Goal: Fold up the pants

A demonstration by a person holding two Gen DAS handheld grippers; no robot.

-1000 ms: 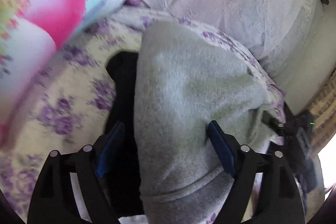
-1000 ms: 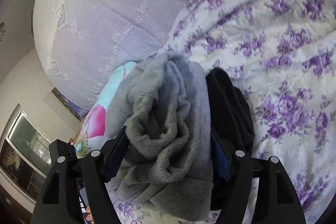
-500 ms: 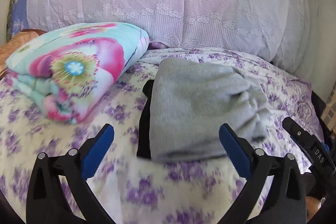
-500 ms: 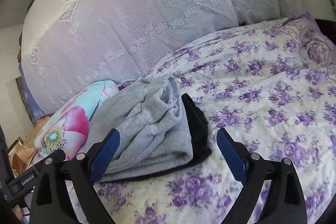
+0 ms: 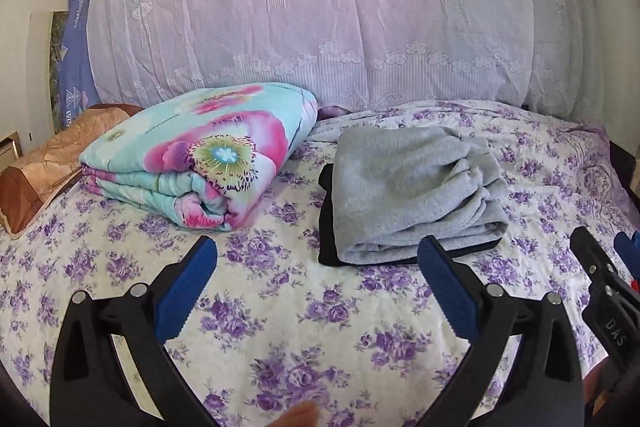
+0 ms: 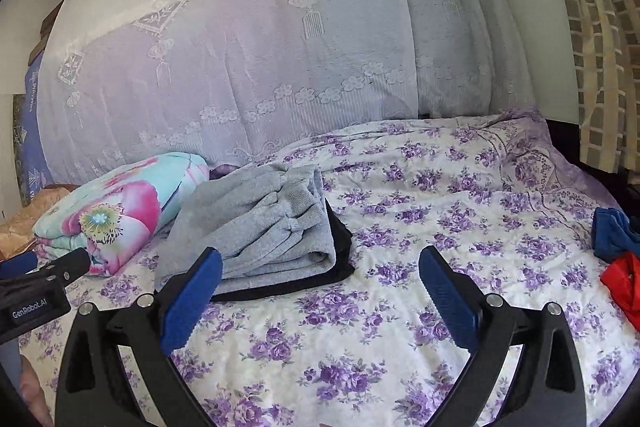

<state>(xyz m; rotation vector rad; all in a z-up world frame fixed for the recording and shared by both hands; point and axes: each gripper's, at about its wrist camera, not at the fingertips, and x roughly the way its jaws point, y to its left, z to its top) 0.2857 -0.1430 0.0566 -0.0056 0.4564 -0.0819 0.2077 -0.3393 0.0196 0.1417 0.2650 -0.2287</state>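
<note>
The grey pants (image 5: pixel 408 195) (image 6: pixel 256 223) lie folded in a thick bundle on top of a flat black garment (image 5: pixel 326 227) (image 6: pixel 340 259) on the purple-flowered bedsheet (image 5: pixel 320 327). My left gripper (image 5: pixel 317 243) is open, drawn back from the bundle's near edge, with nothing between its blue pads. The jaws of my right gripper (image 6: pixel 320 253) are opening and stand wide, also empty, a little short of the bundle's right side. Each gripper shows at the edge of the other's view: the right gripper (image 5: pixel 600 267) and the left gripper (image 6: pixel 40 275).
A folded flowered quilt (image 5: pixel 200 155) (image 6: pixel 108 211) lies left of the pants, with a brown pillow (image 5: pixel 48 163) beyond it. A lace-covered stack of bedding (image 5: pixel 320 27) rises behind. Blue cloth (image 6: pixel 612 231) and red cloth (image 6: pixel 624 283) lie at the bed's right edge, below a curtain (image 6: pixel 600 27).
Both grippers opened and let go of the grey pants, then pulled back and up from them. The bundle now rests on the black garment and both views take in the whole bed.
</note>
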